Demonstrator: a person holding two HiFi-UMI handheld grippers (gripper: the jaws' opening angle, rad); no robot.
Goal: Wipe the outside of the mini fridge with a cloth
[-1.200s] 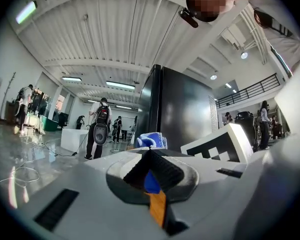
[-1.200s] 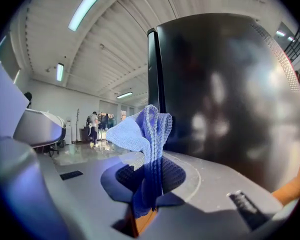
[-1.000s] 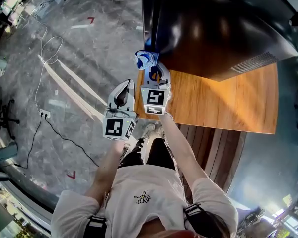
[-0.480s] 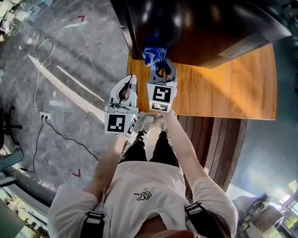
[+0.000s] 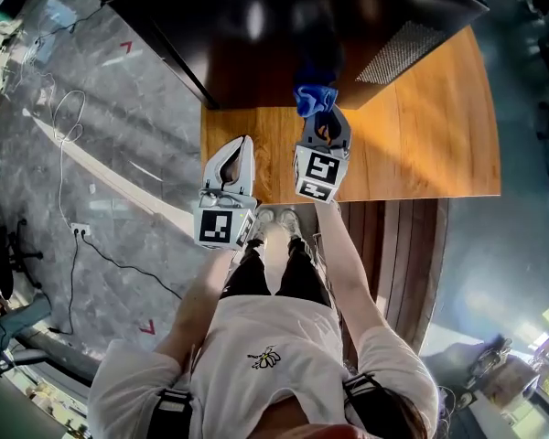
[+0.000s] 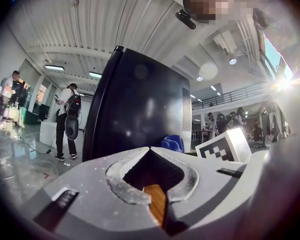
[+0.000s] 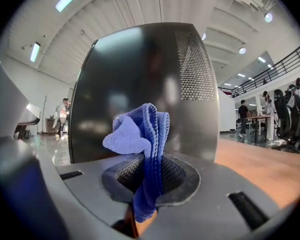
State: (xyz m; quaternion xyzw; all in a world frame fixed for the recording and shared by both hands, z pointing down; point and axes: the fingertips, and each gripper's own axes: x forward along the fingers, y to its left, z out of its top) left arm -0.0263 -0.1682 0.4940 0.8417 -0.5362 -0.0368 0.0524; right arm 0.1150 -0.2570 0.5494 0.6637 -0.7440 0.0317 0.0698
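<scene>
Over the last second you have carried your right gripper (image 5: 318, 124) sideways along the near face of the mini fridge (image 5: 256, 26), from its left corner to about mid-face, towards the vent grille (image 5: 401, 51) at the upper right of the head view. Its jaws are clamped on the blue cloth (image 5: 313, 98), which bunches out ahead of them right at the dark panel; whether it presses on the panel I cannot tell. That reads as one stroke partly done, with the grille side and the other faces probably left to wipe. Your left gripper (image 5: 238, 149) hangs below and left over the wooden platform (image 5: 421, 144), jaws closed on nothing.
</scene>
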